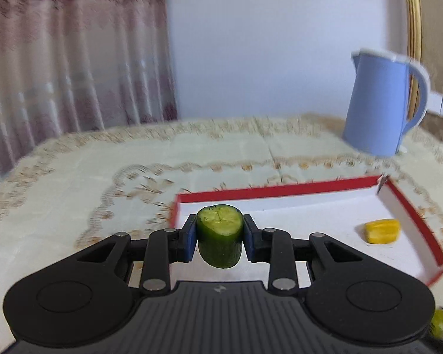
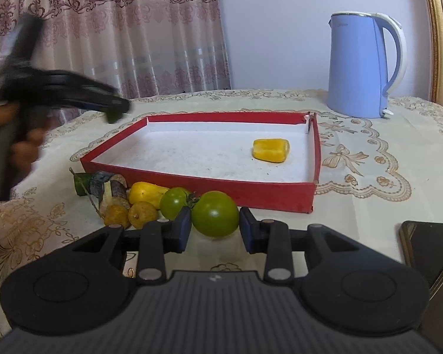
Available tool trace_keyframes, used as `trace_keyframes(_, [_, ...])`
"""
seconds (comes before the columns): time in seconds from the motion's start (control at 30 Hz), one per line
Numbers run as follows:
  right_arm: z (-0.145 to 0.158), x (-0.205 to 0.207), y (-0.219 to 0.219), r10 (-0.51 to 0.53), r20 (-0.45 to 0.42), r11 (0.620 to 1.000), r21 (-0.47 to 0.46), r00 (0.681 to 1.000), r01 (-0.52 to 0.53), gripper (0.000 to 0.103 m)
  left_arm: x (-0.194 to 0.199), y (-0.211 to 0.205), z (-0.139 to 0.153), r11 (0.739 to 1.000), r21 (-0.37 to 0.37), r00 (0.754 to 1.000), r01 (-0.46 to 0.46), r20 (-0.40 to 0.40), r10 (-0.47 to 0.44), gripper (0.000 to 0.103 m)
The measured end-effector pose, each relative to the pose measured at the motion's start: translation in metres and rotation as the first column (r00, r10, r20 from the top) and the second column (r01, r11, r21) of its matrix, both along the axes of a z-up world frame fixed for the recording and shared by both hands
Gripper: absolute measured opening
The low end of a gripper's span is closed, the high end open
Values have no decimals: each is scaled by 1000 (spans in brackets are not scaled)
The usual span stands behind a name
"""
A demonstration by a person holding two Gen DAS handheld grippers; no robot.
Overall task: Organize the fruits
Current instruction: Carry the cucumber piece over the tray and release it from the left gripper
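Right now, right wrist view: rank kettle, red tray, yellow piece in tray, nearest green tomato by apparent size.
1. red tray
2. kettle
3. nearest green tomato
4. yellow piece

The tomato sits much closer to the camera, so 3 versus 4 is unsure.

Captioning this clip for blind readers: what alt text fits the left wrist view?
The left gripper clamps a cut cucumber piece at the near left corner of a red tray. A yellow fruit piece lies inside; a blue kettle stands behind.

Tray [image 2: 314, 159] floor open except yellow piece [image 2: 271, 150].
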State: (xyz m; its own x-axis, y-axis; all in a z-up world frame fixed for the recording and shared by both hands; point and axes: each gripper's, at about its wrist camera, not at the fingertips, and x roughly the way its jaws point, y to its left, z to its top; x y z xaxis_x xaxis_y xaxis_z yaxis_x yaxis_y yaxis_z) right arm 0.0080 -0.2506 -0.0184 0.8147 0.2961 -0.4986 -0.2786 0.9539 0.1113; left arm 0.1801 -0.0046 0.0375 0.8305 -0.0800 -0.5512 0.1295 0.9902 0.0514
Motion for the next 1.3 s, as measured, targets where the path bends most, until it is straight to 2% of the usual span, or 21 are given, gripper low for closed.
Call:
trace_keyframes(0.17, [0,1,-5,8,-2,999,34,1000,-8,33,38,-9,-19,1000,19,995,7,-102,-6,31])
trace_keyframes(0.27, [1,-2,-7,5,7,1000,31,1000,-5,33,22,8,-8,1000,-27,997,-13,-70,11,31])
trace_keyframes(0.3, [2,-3,-9,5,9,1000,30,1000,-5,33,11,14,-2,999,-35,999,-24,-42,22,35])
trace_keyframes(0.33, [3,-5,-11,9,9,999,34,1000,-9,33,0,21,3,998,-39,999,-42,-8,42,55])
trace_keyframes(0.37, [4,-7,-12,17,8,999,43,1000,-18,33,-13,27,8,997,-43,997,-70,28,71,69])
trace_keyframes(0.4, [5,-8,-14,33,6,998,57,999,-33,33,-25,33,12,994,-44,993,-96,68,99,86])
trace_keyframes(0.43, [7,-9,-16,50,6,996,68,999,-50,33,-44,40,13,991,-41,984,-124,127,129,88])
trace_keyframes(0.53, [12,-12,-16,115,1,989,91,993,-115,33,-86,51,12,985,-23,960,-172,219,173,88])
trace_keyframes(0.63, [16,-12,-13,183,-11,978,102,983,-181,33,-115,59,3,983,-15,949,-181,262,178,88])
trace_keyframes(0.8, [18,-9,-8,239,-47,966,111,970,-233,33,-131,69,-19,990,5,967,-144,215,139,88])
trace_keyframes(0.97, [17,-9,-4,225,-71,971,95,972,-218,33,-139,76,-27,993,11,971,-121,207,116,88])
trace_keyframes(1.3, [22,-18,6,216,-79,976,61,973,-211,33,-138,96,-37,991,-68,983,-115,137,124,88])
